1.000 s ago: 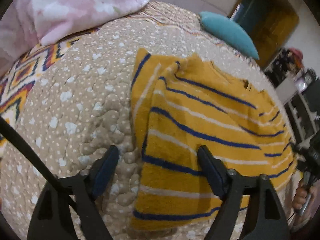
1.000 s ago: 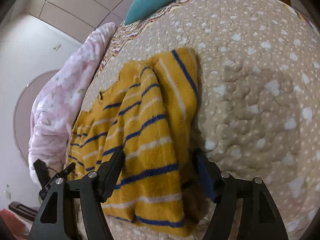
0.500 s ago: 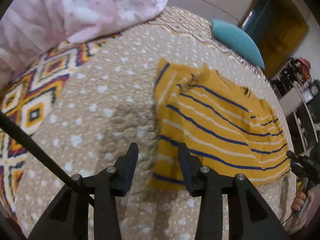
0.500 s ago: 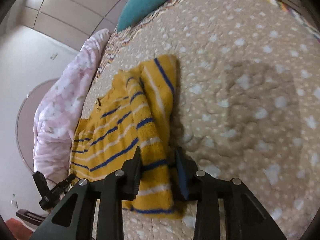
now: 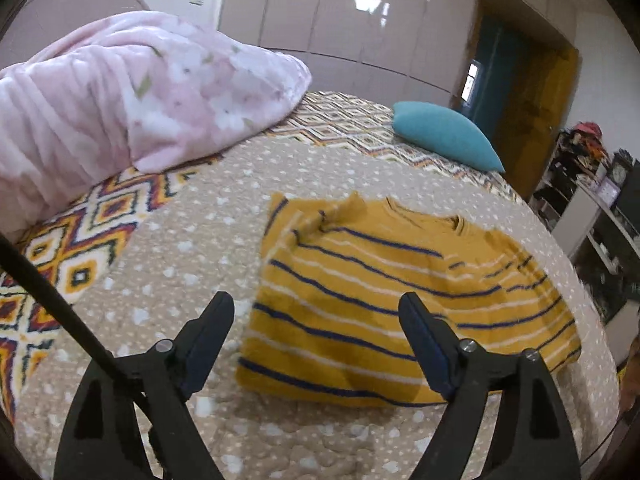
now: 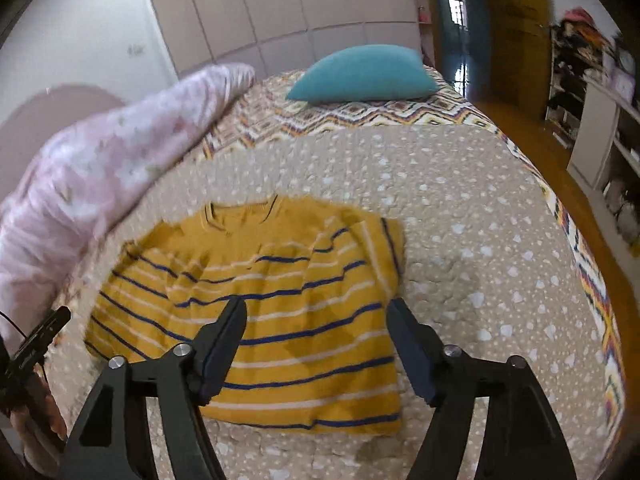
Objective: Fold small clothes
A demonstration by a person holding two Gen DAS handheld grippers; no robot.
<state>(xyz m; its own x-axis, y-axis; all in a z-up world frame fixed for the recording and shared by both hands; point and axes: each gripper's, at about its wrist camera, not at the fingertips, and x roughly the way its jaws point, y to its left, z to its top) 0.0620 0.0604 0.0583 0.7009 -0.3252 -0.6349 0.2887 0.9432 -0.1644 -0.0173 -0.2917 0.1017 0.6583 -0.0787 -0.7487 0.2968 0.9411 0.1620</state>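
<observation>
Mustard-yellow knit sweater with navy and white stripes [image 5: 384, 300] [image 6: 256, 304] lay frame centre on beige dotted quilt [image 5: 192, 240]; left gripper [image 5: 320, 344] and right gripper [image 6: 316, 344] gaped wide, empty.

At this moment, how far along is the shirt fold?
Done: the striped shirt lies on the bedspread with its sleeves tucked in along both sides. In hand: nothing; the left claw and right claw hover open above it. Left: the crosswise fold, since collar and hem remain apart.
</observation>
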